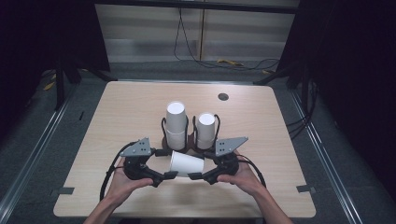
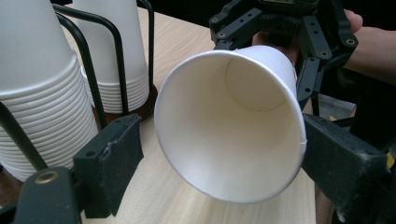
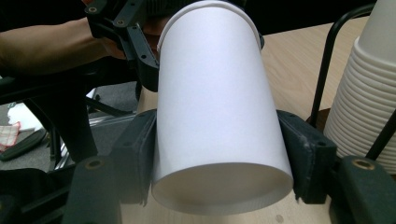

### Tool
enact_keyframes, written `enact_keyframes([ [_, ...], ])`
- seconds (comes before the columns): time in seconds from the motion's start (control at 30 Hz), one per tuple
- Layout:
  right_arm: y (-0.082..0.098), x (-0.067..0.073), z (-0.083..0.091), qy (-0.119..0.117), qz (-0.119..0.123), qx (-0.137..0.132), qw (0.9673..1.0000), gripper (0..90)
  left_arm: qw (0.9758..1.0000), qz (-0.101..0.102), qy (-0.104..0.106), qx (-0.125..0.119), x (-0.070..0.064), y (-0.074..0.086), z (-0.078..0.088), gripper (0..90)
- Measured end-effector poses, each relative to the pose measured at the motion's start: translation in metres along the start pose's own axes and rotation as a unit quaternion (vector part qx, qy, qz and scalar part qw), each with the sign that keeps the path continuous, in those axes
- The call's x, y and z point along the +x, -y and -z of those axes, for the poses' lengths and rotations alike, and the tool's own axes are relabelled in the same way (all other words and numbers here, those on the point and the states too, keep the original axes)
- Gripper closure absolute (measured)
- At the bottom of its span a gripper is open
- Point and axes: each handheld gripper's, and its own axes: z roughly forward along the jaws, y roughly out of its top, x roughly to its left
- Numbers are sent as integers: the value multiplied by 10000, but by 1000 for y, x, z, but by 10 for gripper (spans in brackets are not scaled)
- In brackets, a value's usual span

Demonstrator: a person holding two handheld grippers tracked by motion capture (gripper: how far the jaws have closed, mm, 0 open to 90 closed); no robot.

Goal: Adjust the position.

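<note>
Single paper cup [image 1: 186, 164] lies on side between both grippers, above table [image 1: 116, 116], at 6 o'clock of cup stacks [image 1: 176, 125]. Long axis 9-to-3: mouth toward left gripper [image 1: 163, 176], base toward right gripper [image 1: 196, 176]. Right jaws clamp cup near base. Left jaws parted: right jaw touches rim, left jaw clear.

A purpose-built recording lab, not a home or office: a pale wood-grain surface with rounded corners [image 1: 140, 107] stands alone on grey carpeted floor [image 1: 42, 140], ringed by black curtains [image 1: 355, 70] that shut out the surroundings. Silver metal floor rails [image 1: 28, 163] run along both sides of the surface, and loose black cables [image 1: 187, 42] trail across the floor toward a light panelled back wall [image 1: 154, 32], beside a yellow cable [image 1: 229, 62]. Strips of grey tape [image 1: 63, 191] mark the surface's near corners. A small round dark grommet [image 1: 223, 97] sits in the surface near its far edge.
</note>
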Motion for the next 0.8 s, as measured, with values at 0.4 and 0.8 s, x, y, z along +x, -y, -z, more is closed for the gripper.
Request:
enact_keyframes([
  [0.4,-1,2,-3,-122,-1,22,9999,351,9998,-87,162,-45,0,1,-8,118],
  [0.8,0,1,-2,-214,2,82,9997,349,9992,-176,360,-45,-3,2,-15,180],
])
